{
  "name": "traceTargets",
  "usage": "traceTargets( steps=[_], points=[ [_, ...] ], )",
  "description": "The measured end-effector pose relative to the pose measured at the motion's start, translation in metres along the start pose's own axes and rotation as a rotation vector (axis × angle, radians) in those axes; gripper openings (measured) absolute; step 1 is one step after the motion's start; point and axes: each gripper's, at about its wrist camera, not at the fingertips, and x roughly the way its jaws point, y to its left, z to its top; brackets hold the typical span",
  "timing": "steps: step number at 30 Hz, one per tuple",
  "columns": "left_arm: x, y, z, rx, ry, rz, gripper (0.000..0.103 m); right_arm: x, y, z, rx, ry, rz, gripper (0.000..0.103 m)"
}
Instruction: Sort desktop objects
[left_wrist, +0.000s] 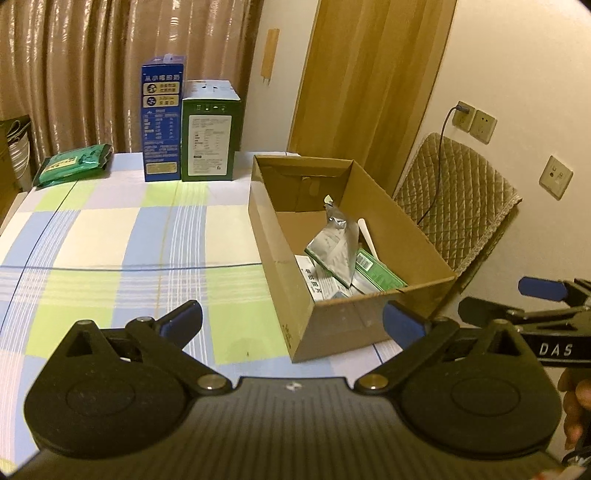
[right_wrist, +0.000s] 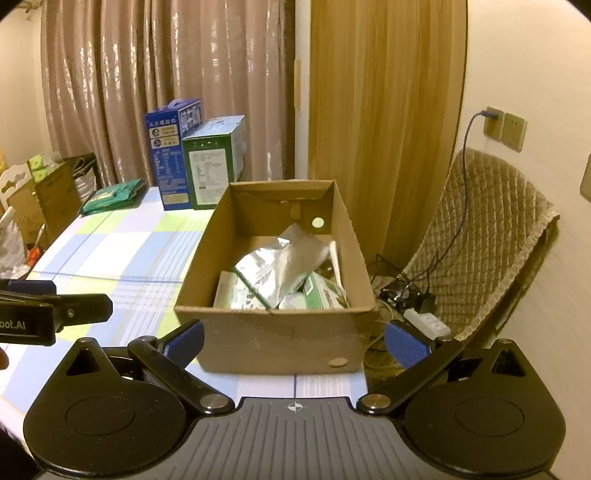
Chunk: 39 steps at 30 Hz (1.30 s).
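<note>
While both claws stand spread as wide as they go with nothing between their blue pads, the left claw (left_wrist: 291, 321) and the right claw (right_wrist: 293, 341) each point toward one cardboard box (right_wrist: 273, 343) at the right end of the worktop (left_wrist: 110, 236), which is covered in a blue, green and white checked cloth. The right claw (left_wrist: 543, 295) also shows at the edge of the left view, beside the box's near corner and not touching it.

The open-topped box holds the sorted things: one crumpled silver foil pouch (right_wrist: 280, 266) lying on top, one green carton (left_wrist: 376, 273) against the right wall, one white stick-like piece (left_wrist: 367, 236) leaning by that wall, and at least two pale printed packets (right_wrist: 236, 291) underneath; the pile overlaps, so the exact count below the pouch is uncertain.

Three things stand or lie outside the box at the far edge of the worktop: one tall blue carton (left_wrist: 161, 118) and one shorter green box (left_wrist: 209, 136), upright and touching side by side, and one green packet (left_wrist: 74, 162) lying flat, well apart to their left.

Beyond the worktop on the right, one chair draped in a quilted cover (right_wrist: 491, 236) stands against the wall, with one cable (right_wrist: 463, 162) running from a wall socket.
</note>
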Motion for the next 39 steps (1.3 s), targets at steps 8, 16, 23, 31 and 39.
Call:
traceTargets(
  steps=[8,16,23,31,39],
  points=[
    [-0.034,-0.006,-0.015,-0.002,-0.009,0.035,0.102,-0.032,0.011,-0.012,0.004,-0.014,0.006,0.101],
    [-0.065,-0.006,-0.029,-0.022,-0.035,0.034,0.102,-0.057,0.022,-0.018,0.041,-0.034,0.02,0.101],
    [-0.079,-0.005,-0.039,-0.017,-0.05,0.037,0.102,-0.067,0.028,-0.029,0.049,-0.03,0.007,0.101],
    [-0.079,-0.01,-0.041,-0.012,-0.047,0.034,0.102,-0.072,0.022,-0.032,0.084,-0.033,-0.007,0.101],
    [-0.08,-0.012,-0.042,-0.007,-0.045,0.032,0.102,-0.075,0.024,-0.034,0.082,-0.036,-0.001,0.101]
  ],
)
